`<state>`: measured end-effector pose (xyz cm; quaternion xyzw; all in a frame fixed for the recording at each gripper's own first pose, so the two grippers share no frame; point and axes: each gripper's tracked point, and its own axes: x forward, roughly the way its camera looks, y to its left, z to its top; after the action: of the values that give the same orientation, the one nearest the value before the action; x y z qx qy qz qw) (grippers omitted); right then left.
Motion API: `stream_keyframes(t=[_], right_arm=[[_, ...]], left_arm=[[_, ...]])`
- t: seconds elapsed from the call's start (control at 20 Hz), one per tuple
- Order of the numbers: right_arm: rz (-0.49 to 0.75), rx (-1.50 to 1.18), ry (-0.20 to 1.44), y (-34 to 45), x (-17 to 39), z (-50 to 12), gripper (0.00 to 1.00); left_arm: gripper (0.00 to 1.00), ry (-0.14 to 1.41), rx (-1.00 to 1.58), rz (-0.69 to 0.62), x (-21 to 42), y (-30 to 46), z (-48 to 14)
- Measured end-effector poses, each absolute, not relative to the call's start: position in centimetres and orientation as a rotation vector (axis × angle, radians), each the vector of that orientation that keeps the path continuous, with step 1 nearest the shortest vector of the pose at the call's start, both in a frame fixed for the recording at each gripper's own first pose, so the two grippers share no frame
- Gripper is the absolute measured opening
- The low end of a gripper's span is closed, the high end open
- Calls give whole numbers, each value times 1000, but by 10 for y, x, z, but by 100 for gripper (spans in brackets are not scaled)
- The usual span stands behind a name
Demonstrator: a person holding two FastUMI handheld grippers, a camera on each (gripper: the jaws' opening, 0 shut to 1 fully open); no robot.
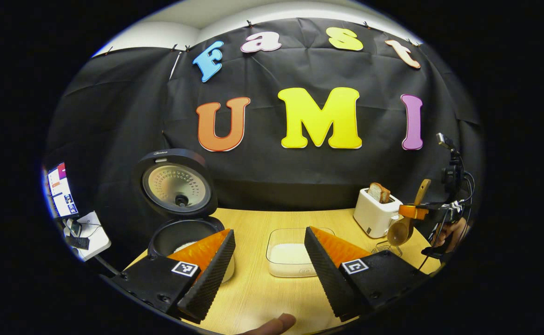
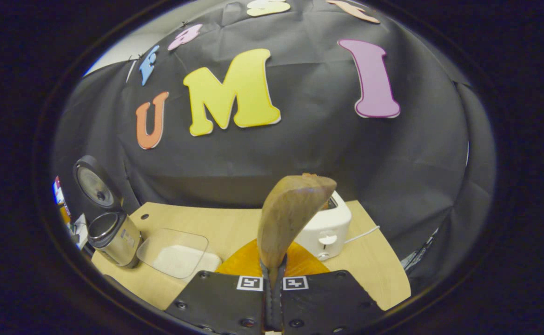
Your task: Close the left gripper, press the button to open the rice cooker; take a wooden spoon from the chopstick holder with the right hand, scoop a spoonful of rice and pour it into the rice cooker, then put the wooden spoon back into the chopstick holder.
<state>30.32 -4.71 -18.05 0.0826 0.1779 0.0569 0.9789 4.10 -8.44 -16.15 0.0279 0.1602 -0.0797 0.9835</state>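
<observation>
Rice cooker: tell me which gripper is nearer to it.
Left. The left gripper, open, sits right in front of the rice cooker, one finger overlapping its pot. The right gripper, shut on the spoon, is across the table by the toaster.

A white toaster (image 1: 373, 215) holding a bread slice (image 1: 379, 192) stands far right on the wooden table (image 1: 253, 288); a lit screen (image 1: 61, 190) sits far left.

The rice cooker (image 2: 114, 239) has a brushed, shiny metal body and glossy black lid; the wooden spoon (image 2: 288, 214) — smooth, matt wood; the toaster (image 1: 375, 215) glossy white plastic; the table (image 1: 253, 288) pale wood-grain — matt.
</observation>
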Motion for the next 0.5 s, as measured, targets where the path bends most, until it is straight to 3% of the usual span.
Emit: stream_keyframes(t=[0.5], right_arm=[[115, 281, 443, -45, 311, -228, 1]], left_arm=[[96, 341, 62, -130, 33, -89, -167]])
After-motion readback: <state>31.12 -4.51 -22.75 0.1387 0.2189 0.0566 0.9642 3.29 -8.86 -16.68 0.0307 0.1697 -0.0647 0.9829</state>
